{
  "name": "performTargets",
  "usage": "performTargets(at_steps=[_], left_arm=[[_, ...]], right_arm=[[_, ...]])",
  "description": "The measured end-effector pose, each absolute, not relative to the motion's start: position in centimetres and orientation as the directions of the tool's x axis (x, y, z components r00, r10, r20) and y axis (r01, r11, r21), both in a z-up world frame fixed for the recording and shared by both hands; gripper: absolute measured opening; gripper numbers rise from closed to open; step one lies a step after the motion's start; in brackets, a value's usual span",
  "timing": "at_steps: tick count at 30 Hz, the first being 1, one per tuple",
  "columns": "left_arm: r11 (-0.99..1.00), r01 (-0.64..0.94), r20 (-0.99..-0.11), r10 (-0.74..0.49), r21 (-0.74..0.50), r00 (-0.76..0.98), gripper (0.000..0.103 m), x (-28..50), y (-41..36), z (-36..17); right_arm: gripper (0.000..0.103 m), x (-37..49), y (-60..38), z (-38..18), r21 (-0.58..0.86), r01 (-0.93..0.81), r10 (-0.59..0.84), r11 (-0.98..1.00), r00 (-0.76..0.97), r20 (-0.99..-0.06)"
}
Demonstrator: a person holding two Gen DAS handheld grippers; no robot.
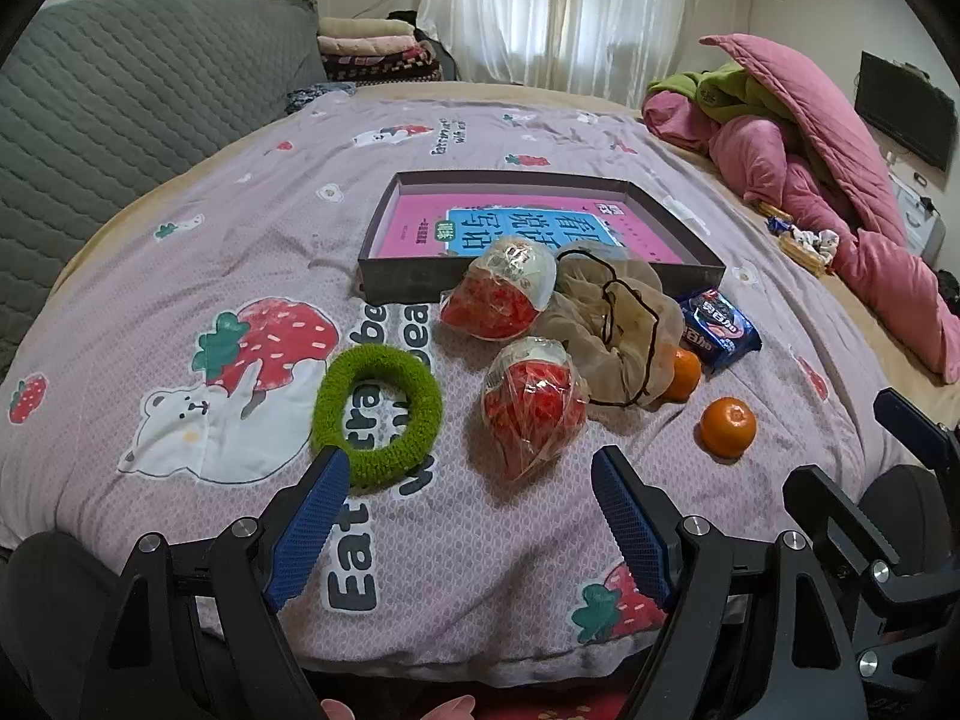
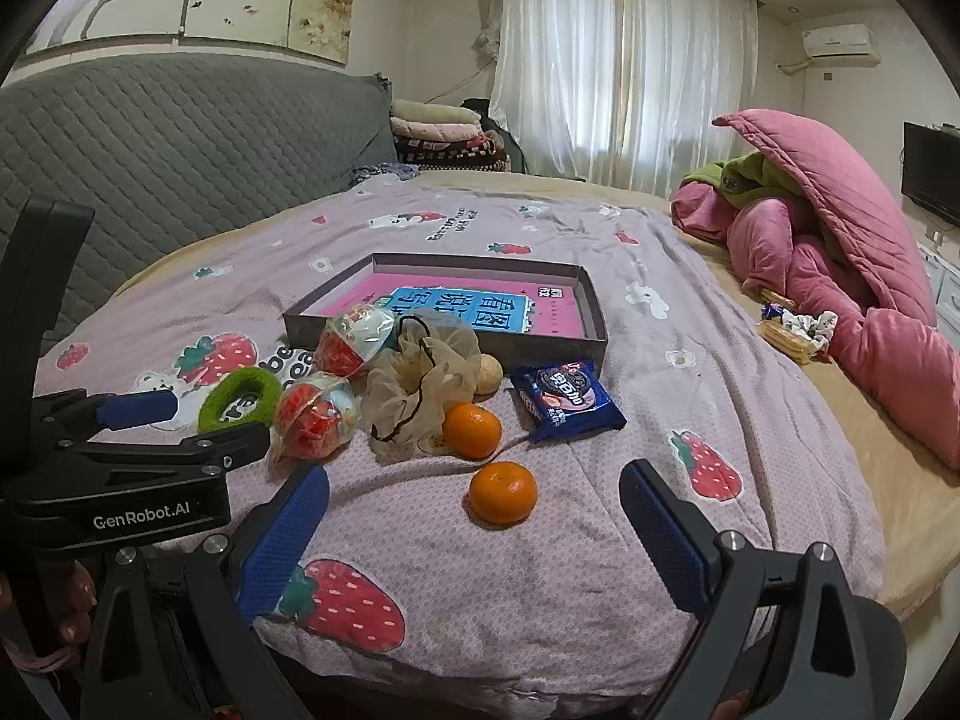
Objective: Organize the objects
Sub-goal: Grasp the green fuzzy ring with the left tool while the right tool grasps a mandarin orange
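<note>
Loose items lie on a lilac strawberry-print bedspread point(image 1: 180, 276). A green fuzzy ring point(image 1: 377, 414) sits just past my left gripper's left finger. Two red egg-shaped packets point(image 1: 498, 300) point(image 1: 534, 405), a beige mesh pouch point(image 1: 612, 324), a blue cookie packet point(image 1: 720, 327) and two oranges point(image 1: 727, 426) point(image 1: 684, 373) lie ahead. Behind them stands a shallow grey box point(image 1: 384, 282) holding a pink book point(image 1: 420, 222). My left gripper point(image 1: 469, 456) is open and holds nothing. My right gripper point(image 2: 475, 474) is open and holds nothing, with the near orange point(image 2: 503, 492) just beyond its fingers.
A heap of pink and green quilts point(image 2: 840, 276) fills the right side, with small snacks point(image 2: 792, 330) beside it. The grey quilted headboard point(image 2: 180, 144) rises at the left. Folded blankets point(image 2: 444, 132) and curtains stand at the back. A pale ball point(image 2: 489, 373) lies by the pouch.
</note>
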State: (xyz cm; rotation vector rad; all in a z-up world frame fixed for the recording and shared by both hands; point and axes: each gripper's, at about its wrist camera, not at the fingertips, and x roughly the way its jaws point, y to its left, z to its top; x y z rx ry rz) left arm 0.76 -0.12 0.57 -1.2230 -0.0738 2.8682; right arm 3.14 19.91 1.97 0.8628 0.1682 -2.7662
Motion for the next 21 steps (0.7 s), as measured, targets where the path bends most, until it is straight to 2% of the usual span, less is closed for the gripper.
performTargets(at_steps=[21], left_arm=[[-0.999,-0.001,-0.747,0.036,-0.048,-0.664,0.083,0.8,-0.7,-0.5]], right_arm=[[0.098,2.7,20.1,1.0,-0.023,0.261,-0.195,-0.965,-0.774,-0.603]])
